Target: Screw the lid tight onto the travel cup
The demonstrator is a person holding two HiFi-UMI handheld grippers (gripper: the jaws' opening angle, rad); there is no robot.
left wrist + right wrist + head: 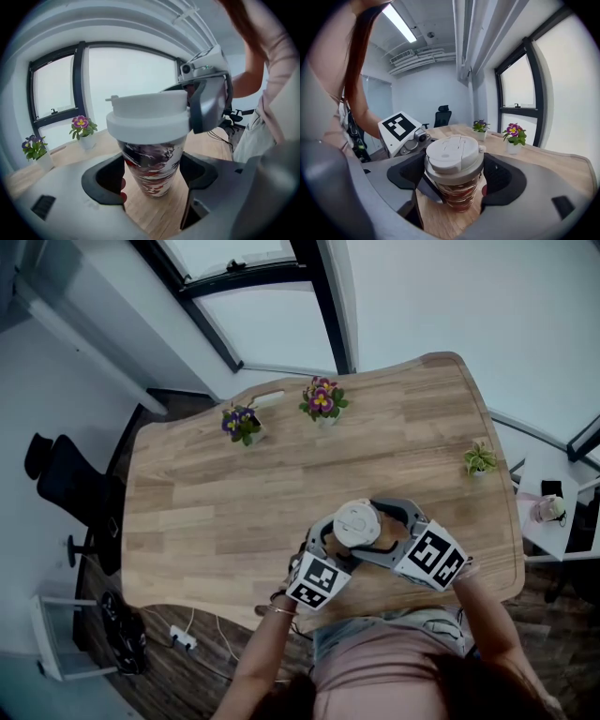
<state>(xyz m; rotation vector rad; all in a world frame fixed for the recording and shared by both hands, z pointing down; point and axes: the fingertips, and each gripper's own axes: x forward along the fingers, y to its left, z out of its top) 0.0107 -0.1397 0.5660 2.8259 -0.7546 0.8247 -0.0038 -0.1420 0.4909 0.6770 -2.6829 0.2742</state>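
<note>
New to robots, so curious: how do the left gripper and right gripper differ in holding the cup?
The left gripper clasps the patterned cup around its body; the right gripper clasps the white lid. The left gripper sits lower, the right gripper higher. Both are closed on one upright cup on the table.

no legible text, no brands, no numbers

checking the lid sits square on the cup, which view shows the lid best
The right gripper view: the lid shows from above, top face and rim, on the travel cup. The left gripper view gives its side only, partly behind the right tool. The head view shows just a small top disc.
</note>
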